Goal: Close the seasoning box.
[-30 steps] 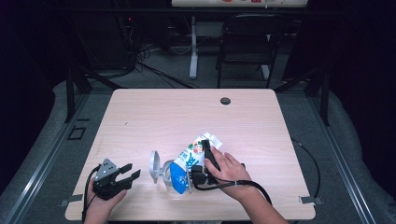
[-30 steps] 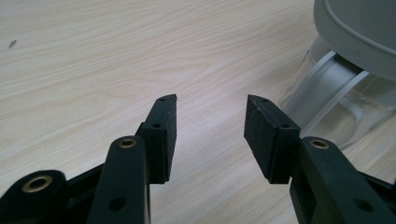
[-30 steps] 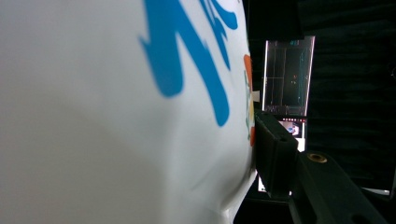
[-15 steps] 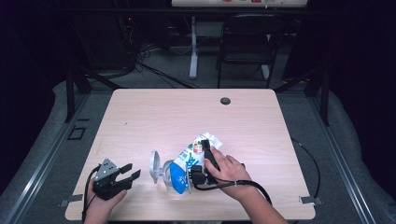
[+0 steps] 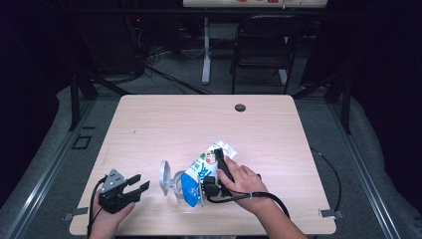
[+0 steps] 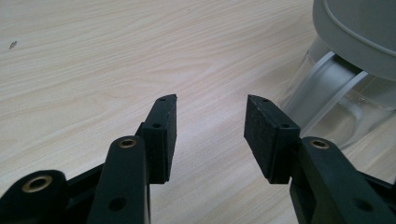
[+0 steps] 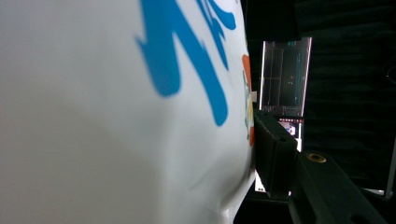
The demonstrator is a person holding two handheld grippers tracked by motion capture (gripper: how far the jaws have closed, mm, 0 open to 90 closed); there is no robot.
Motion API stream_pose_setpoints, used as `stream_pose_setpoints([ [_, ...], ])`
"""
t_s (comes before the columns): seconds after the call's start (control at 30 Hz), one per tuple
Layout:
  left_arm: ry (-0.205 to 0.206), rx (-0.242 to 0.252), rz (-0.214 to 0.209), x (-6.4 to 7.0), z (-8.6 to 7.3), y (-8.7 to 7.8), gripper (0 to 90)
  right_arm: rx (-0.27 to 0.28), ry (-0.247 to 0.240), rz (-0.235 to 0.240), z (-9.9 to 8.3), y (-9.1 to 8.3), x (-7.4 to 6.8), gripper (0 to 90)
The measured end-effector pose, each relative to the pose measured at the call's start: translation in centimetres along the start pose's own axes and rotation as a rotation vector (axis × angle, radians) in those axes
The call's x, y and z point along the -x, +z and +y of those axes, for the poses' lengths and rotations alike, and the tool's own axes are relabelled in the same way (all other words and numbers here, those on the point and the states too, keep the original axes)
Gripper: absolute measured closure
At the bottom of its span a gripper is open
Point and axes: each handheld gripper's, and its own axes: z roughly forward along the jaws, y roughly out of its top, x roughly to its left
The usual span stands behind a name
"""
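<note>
The left gripper (image 5: 133, 186) rests on the near-left part of the wooden counter (image 5: 164, 124), held low in the person's left hand (image 5: 107, 219). Its fingers (image 6: 161, 135) stand spread with bare wood between them, grasping nothing, and they aim toward a clear plastic container (image 5: 171, 182) with a grey lid (image 6: 359, 32) that sits just to their right in the left gripper view.

Further right, the right gripper (image 5: 219, 177) is clamped on a white and blue snack bag (image 5: 199, 174) that lies on the counter near its front edge, a little right of centre. In the right gripper view one black finger (image 7: 273, 154) presses flat against the bag's printed side (image 7: 116, 107); the other finger is hidden behind the bag. The person's right hand (image 5: 244, 181) lies over the gripper.

The bag's long axis runs diagonally: its blue end points near-left, touching or just beside the container, and its crimped white end (image 5: 225, 148) points away toward the far right.

As I judge it, the grasp on the bag is made, but the bag is not yet lifted or emptied. The container is untouched by the left gripper, so steadying it and bringing the bag to its mouth are probably what remains.
</note>
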Motion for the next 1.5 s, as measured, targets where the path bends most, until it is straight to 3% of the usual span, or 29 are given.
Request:
stream_pose_setpoints([
  [1.5,-0.006,0.004,-0.001,-0.03,-0.02,0.0,54.6,0.012,-0.037,-0.018,0.12,-0.1,0.26,59.0],
])
